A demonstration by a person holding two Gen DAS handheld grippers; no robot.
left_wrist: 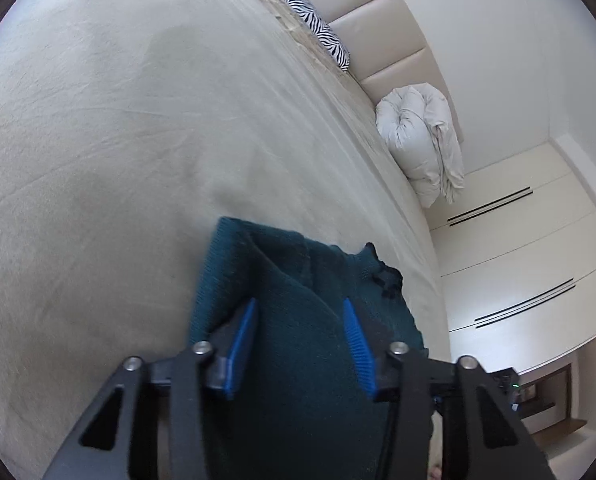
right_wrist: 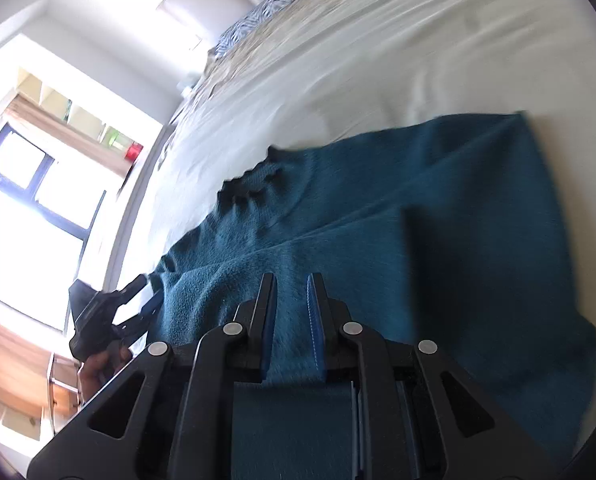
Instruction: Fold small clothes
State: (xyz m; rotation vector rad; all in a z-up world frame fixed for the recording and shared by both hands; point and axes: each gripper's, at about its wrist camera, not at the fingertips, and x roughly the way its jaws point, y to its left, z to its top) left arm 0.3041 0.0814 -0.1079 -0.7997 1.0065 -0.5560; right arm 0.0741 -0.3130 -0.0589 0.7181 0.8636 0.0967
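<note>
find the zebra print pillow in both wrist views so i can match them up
Left wrist view: the zebra print pillow sits top centre, against the padded headboard.
Right wrist view: the pillow is top centre-left, blurred, by the headboard.
Shared landmark: the teal garment on the bed.

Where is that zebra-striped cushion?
In the left wrist view, the zebra-striped cushion lies at the bed's far end, against the padded headboard.

Blurred teal sweater (right_wrist: 437,240), bottom edge cut off.
</note>
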